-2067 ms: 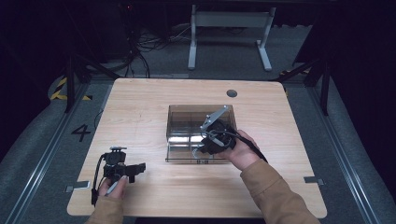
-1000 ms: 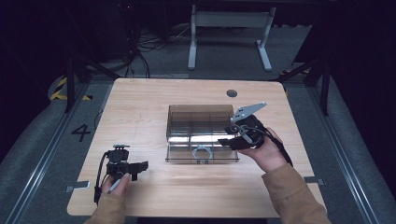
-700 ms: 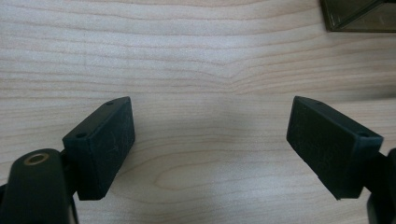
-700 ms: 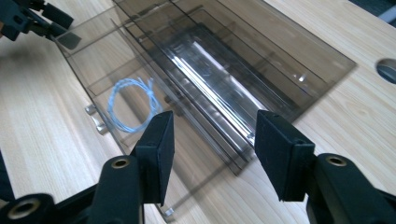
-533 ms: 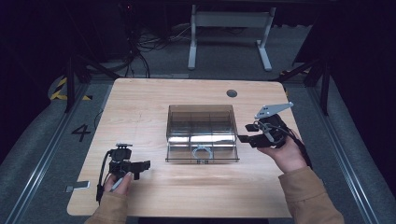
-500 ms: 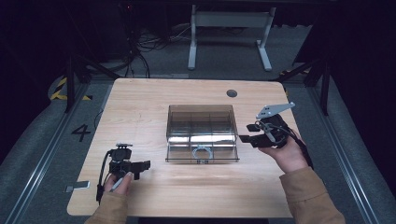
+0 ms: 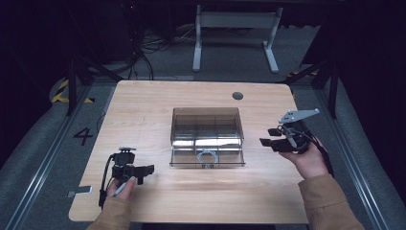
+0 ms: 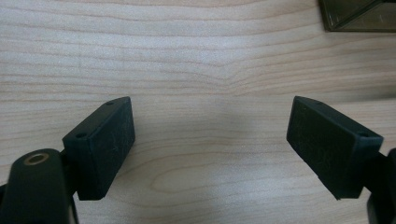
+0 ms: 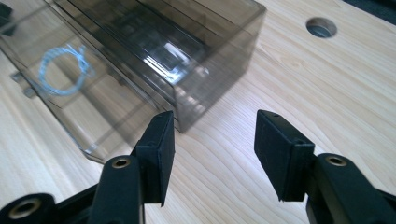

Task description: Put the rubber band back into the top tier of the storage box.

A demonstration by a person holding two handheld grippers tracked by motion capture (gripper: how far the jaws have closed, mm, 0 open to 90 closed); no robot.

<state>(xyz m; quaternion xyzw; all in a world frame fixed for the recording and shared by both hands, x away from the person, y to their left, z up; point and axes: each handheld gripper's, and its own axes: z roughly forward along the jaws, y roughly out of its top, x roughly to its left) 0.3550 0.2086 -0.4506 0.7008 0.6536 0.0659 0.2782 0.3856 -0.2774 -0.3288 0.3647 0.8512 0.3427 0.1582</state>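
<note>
Looks mostly done — the ring (image 7: 207,155) sits in the box (image 7: 207,125), left of the right claw (image 7: 266,138), which is apart and empty. Left claw (image 7: 149,168) apart too — idle.

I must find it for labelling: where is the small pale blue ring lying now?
In the high view, the small pale blue ring lies inside the smoky transparent plastic box, in its front middle compartment at the table's centre.

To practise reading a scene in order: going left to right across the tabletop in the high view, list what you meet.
left gripper → smoky clear box with a small pale ring inside → right gripper
</note>
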